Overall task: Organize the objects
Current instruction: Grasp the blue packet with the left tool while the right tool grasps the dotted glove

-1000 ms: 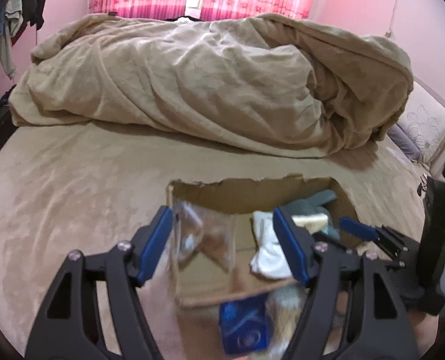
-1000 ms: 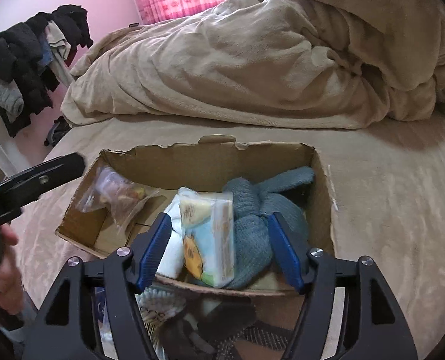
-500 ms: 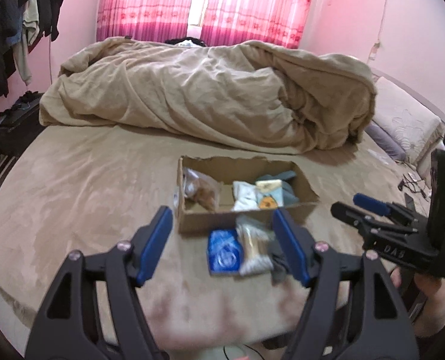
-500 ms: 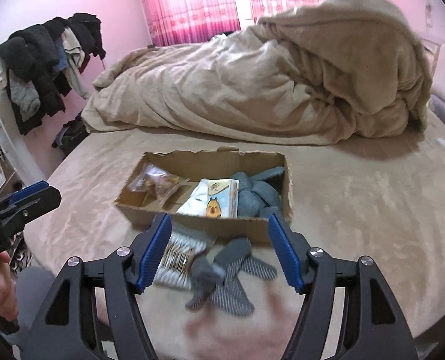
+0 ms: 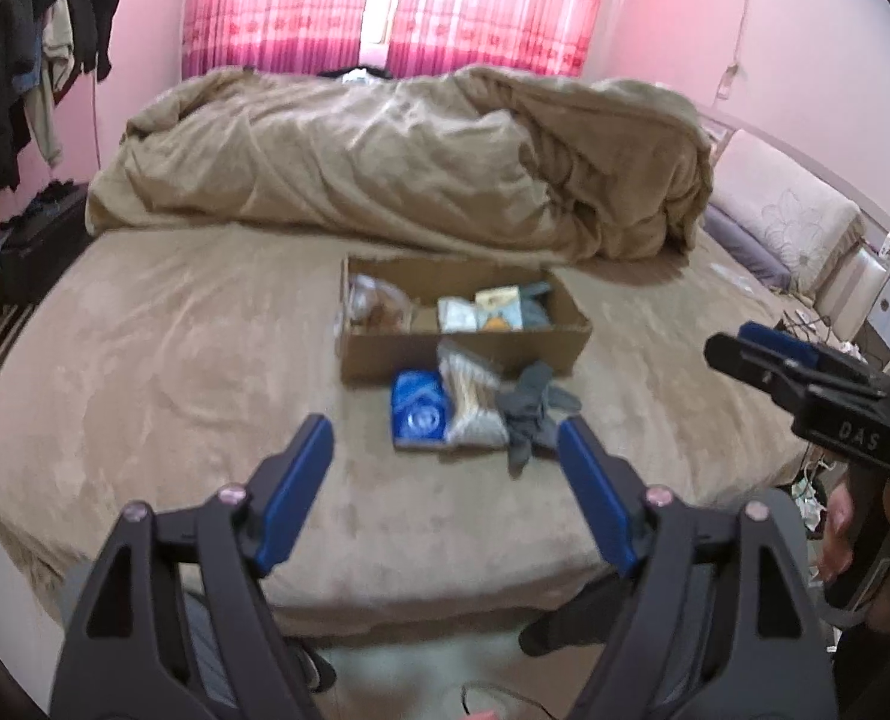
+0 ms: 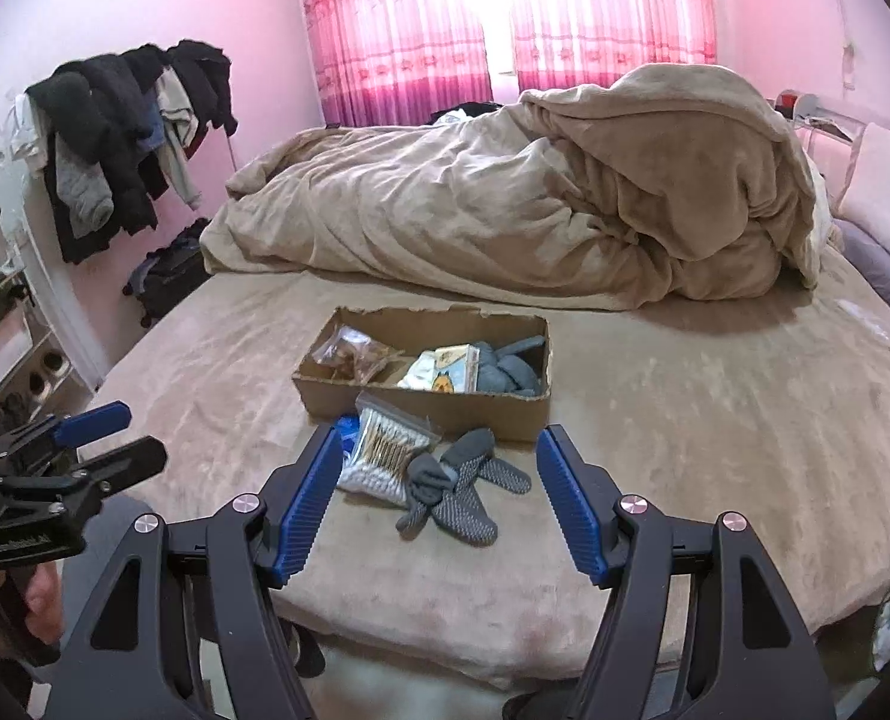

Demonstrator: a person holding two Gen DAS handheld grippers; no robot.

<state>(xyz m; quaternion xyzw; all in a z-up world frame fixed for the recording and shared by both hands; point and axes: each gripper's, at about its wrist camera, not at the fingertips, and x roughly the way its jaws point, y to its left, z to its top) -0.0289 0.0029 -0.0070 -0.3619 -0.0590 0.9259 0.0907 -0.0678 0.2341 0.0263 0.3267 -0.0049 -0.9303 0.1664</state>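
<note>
1. Left gripper (image 5: 445,471): jaws opening, nothing between them, held off the bed's near edge.
2. Right gripper (image 6: 439,495): jaws apart, empty.
3. Cardboard box (image 6: 445,414): on the bed (image 6: 685,420), holding snack bag, packets, grey cloth.
4. Cotton-swab bag (image 6: 385,450), grey socks (image 6: 457,492), blue packet (image 5: 418,411): touching, at the box's 6 o'clock.

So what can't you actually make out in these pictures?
- Blue packet: right wrist view, mostly hidden behind a gripper finger; its print is blurred in the left wrist view.
- Cardboard box: its floor is covered by its contents and near wall, both views.
- Clear bag in the box: contents too blurred, left wrist view.
</note>
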